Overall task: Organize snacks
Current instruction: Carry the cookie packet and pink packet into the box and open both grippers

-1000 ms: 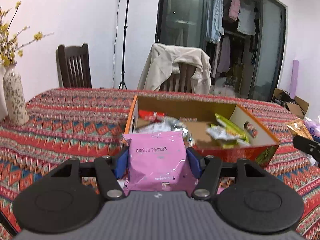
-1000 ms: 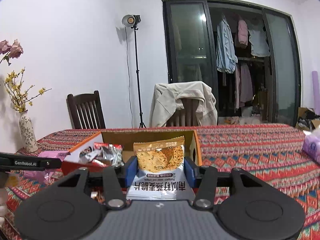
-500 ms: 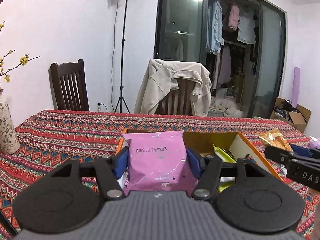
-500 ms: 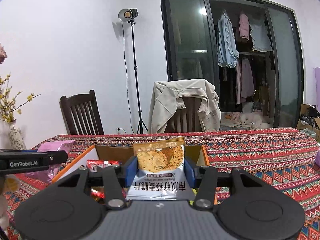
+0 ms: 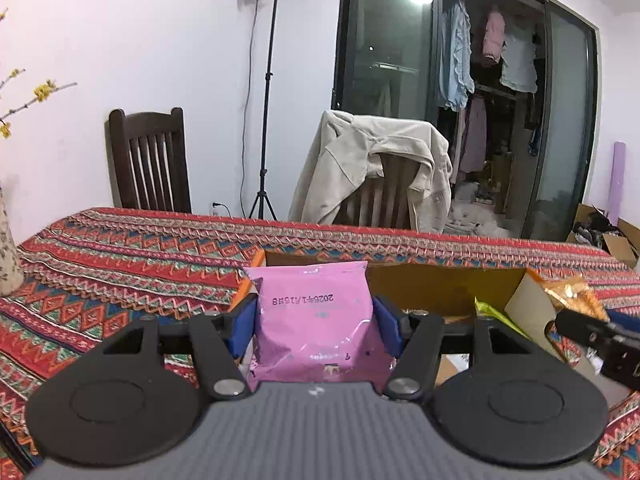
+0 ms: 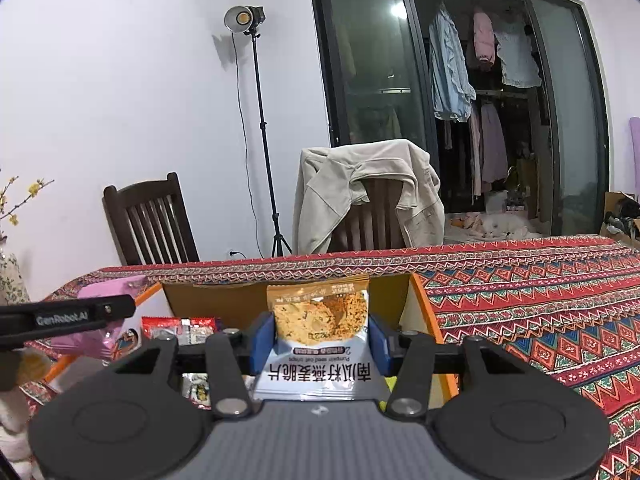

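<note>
tablecloth [image 6: 540,312] striped red underfoot. left gripper [image 5: 314,320] clamps the pink pack [image 5: 314,312], right gripper [image 6: 318,338] pinches the crisps [image 6: 318,320], both over the box [image 6: 424,312]. behind: chair [image 6: 152,220], jacket [image 6: 360,192], lamp [image 6: 244,18], glass door [image 6: 372,60].

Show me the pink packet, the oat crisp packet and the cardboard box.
pink packet [image 5: 316,320], left wrist view, middle of its face.
oat crisp packet [image 6: 318,316], right wrist view, printed crisp picture.
cardboard box [image 6: 216,300], right wrist view, inner back wall.
</note>
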Demonstrator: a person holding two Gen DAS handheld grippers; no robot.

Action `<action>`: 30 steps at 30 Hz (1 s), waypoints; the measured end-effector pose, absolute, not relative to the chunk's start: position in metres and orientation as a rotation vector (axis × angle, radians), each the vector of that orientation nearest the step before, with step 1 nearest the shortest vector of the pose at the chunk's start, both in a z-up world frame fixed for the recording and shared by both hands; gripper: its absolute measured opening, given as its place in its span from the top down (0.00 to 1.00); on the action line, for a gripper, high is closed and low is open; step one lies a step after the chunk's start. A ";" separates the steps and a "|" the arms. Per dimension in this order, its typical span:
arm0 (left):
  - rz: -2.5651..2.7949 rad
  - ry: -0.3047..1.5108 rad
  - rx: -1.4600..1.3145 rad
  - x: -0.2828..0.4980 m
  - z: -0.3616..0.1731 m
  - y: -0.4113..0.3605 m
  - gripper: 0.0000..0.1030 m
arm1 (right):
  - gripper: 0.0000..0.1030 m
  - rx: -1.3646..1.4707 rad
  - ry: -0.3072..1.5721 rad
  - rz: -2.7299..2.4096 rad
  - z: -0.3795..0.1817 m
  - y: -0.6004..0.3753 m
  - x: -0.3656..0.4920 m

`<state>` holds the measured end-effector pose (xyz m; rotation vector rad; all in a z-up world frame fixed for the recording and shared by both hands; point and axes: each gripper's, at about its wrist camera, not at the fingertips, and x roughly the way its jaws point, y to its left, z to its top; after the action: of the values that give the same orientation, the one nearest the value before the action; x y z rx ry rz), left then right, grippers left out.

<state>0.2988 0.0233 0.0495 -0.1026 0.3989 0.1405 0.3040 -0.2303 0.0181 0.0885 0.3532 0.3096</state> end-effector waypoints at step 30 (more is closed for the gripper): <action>0.177 0.332 -0.120 0.286 0.040 0.028 0.00 | 0.00 0.099 0.363 0.284 -0.001 -0.234 0.301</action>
<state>0.2857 0.0284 0.0396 -0.1198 0.3324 0.1768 0.3009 -0.2342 -0.0012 0.0994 0.3629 0.2841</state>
